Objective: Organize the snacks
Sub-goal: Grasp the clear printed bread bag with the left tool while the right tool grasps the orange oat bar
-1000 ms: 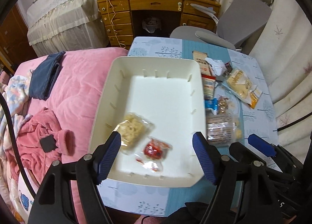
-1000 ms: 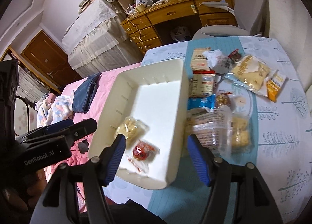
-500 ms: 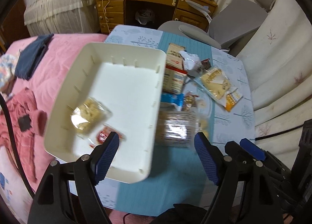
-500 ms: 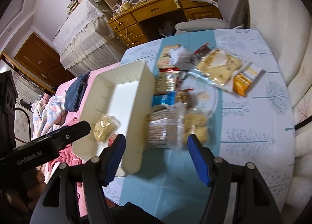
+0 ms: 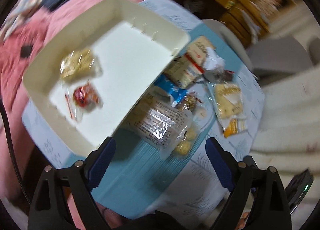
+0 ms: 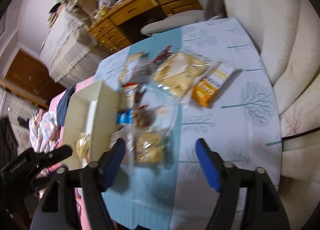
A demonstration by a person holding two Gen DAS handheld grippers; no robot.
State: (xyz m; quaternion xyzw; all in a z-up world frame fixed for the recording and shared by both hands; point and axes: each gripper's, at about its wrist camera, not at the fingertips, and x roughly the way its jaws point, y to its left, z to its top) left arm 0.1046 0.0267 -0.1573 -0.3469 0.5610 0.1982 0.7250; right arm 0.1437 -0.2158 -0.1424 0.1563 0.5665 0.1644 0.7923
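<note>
Left hand-held gripper (image 5: 160, 162) opening, empty, clear cookie pack (image 5: 160, 126) just ahead

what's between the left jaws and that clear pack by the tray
Nothing visible. The left gripper, jaws opening and empty, hangs just short of the clear pack, with only bare blue cloth between. The tray sits beside it.

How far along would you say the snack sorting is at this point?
Early. Done: two packets, a pale one and a red one, lie in the white bin. In hand: nothing; both the left gripper and right gripper are opening, empty. Left: the snack pile on the table.
</note>
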